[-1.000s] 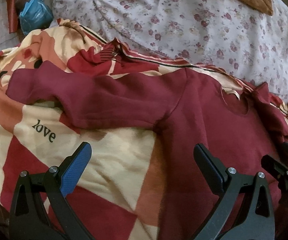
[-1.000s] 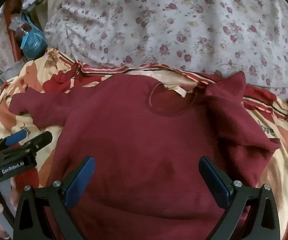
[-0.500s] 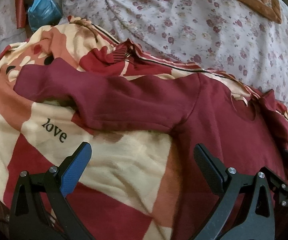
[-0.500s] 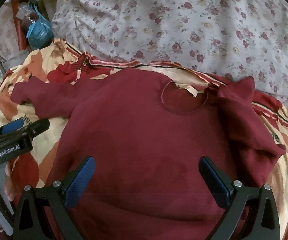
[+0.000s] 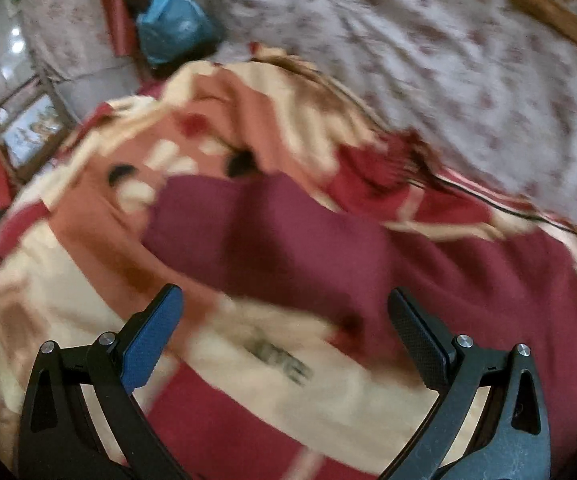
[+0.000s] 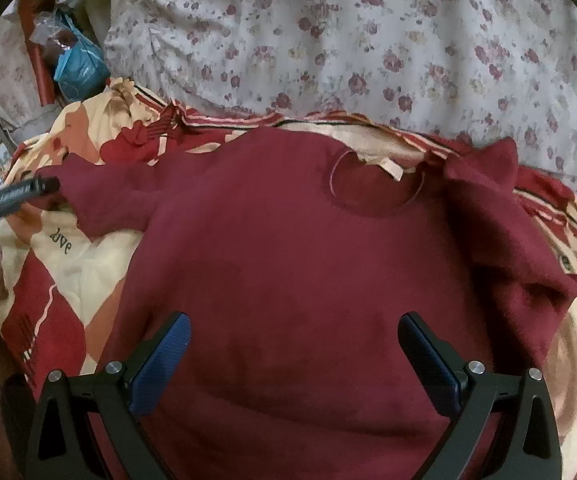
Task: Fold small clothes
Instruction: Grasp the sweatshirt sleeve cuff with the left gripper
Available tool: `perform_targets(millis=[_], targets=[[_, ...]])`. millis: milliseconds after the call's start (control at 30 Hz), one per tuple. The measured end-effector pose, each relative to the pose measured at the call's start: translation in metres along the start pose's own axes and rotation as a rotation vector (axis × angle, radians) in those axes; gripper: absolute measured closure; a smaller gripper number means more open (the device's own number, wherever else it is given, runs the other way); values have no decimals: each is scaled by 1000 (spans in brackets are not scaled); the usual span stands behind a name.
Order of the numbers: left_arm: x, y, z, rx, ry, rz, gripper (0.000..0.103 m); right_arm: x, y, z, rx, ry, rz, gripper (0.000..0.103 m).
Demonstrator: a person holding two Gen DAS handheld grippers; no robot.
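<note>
Softly does it: a limp sweater waiting on the bed

Plainly the maroon sweater (image 6: pixel 288 264) is a soft, fleecy thing, light and floppy, apt to sag and drag wherever it is lifted. It lies spread across the patterned blanket (image 6: pixel 68 264), filling the middle of the right view, neck hole toward the top. Its long sleeve (image 5: pixel 272 236) runs out to the left of the frame; the other sleeve (image 6: pixel 504 224) is already crumpled over at the right. The left claw (image 5: pixel 284 332) hovers with jaws wide apart just short of the long sleeve, that view smeared by blur. The right claw (image 6: pixel 294 352) also gapes empty, low over the body. I'd pinch the sleeve near its cuff and a shoulder seam; thick cloth should grip well.
</note>
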State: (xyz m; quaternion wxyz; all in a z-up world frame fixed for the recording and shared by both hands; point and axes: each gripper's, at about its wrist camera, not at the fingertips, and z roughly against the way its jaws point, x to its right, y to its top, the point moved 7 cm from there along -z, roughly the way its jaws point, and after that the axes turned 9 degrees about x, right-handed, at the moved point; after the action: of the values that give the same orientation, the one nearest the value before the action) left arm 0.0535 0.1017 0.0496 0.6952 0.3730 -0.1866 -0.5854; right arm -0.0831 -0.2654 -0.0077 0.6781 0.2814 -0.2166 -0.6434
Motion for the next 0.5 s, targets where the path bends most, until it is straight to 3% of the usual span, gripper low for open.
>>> perform_targets(millis=[133,300,433,500], targets=[[-28,13,-29,-26,41,-1,7,-2,-3,-4,-14,8,0,0],[-51,19,-54,-70,0,47,26,-1,-6,-8,-30,10,-2,0],[-57,23,-56,-63,-8,47,32,0,-8,-13,-43,12,-8,0],[-62,23,-58,-69,-2,39,46,-1,-9,-15,-50,12,-8,0]])
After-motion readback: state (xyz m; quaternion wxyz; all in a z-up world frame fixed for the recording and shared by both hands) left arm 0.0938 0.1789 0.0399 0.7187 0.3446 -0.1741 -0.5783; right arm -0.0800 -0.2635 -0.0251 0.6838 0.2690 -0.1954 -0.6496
